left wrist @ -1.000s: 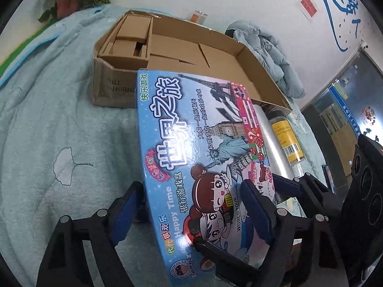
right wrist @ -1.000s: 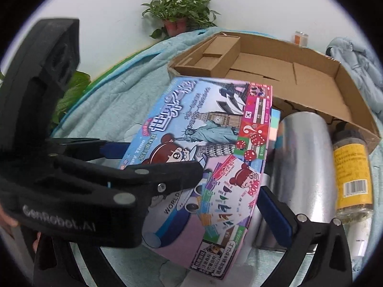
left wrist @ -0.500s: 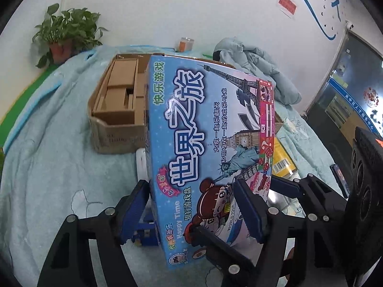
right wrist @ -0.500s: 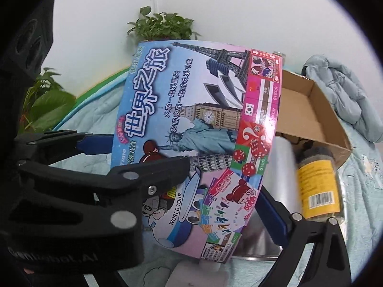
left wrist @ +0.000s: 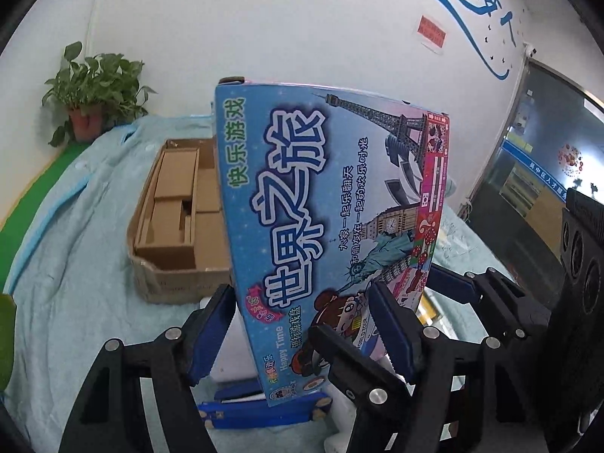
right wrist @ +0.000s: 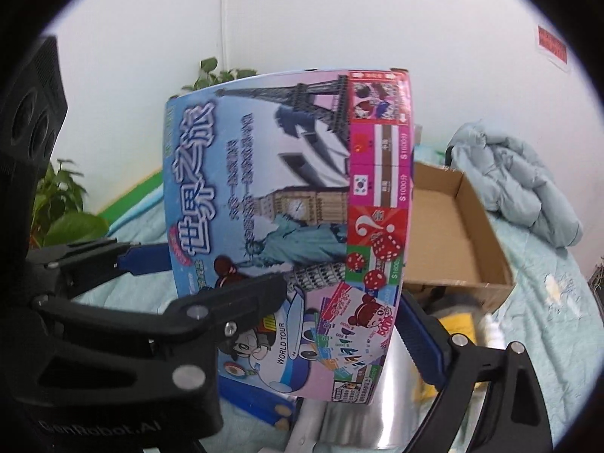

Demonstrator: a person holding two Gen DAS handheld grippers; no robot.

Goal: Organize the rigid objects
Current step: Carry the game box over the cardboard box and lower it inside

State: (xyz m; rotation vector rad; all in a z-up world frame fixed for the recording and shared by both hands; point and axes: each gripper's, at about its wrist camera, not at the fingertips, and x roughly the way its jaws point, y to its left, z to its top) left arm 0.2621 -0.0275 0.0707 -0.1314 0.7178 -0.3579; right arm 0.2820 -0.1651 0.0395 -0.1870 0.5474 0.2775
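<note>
Change: board game box [left wrist: 324, 234] now tilted up above cardboard box [left wrist: 177, 222], earlier flatter.
Left gripper [left wrist: 302, 324]: fingers clamped on box.
Right gripper [right wrist: 339, 302]: fingers just closing onto box edges.

The game box [left wrist: 321, 226] now stands nearly upright, lifted off the blue cloth [left wrist: 75, 264], where a second ago it lay tilted low over the cardboard tray [left wrist: 177, 219]. Both grippers sit higher. The left gripper [left wrist: 302, 324] has narrowed a little and now holds steady on the box; the right gripper [right wrist: 287, 302] has just been closing, with the box between its jaws.
</note>
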